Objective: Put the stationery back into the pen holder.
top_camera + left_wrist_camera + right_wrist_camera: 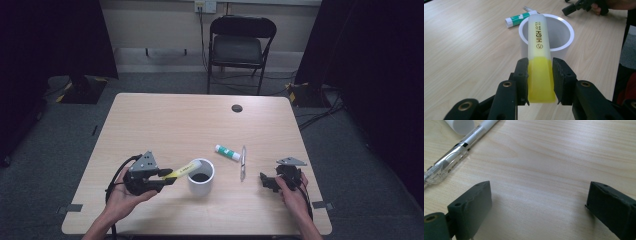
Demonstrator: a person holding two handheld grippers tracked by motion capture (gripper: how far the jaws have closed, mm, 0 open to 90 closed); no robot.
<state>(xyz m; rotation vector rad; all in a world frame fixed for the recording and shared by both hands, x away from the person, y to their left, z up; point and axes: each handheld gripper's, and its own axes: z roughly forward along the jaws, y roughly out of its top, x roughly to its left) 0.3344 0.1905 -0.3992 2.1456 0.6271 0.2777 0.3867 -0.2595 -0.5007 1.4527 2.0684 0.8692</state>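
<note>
My left gripper (167,177) (540,72) is shut on a yellow highlighter (182,170) (538,52), gripping its solid yellow end. The highlighter's pale capped end reaches over the rim of a white cup (201,177) (560,40), slightly tilted. The cup stands upright near the table's front middle. My right gripper (265,181) (537,202) rests low on the table at the front right, jaws wide open with bare wood between them. A clear pen (243,162) (454,157) and a green-and-white glue stick (227,152) (520,18) lie right of the cup.
The wooden table (165,125) has a dark round cable hole (237,108) at the back. A black folding chair (238,47) stands beyond the far edge. The glue stick's white end (461,125) lies beside the pen.
</note>
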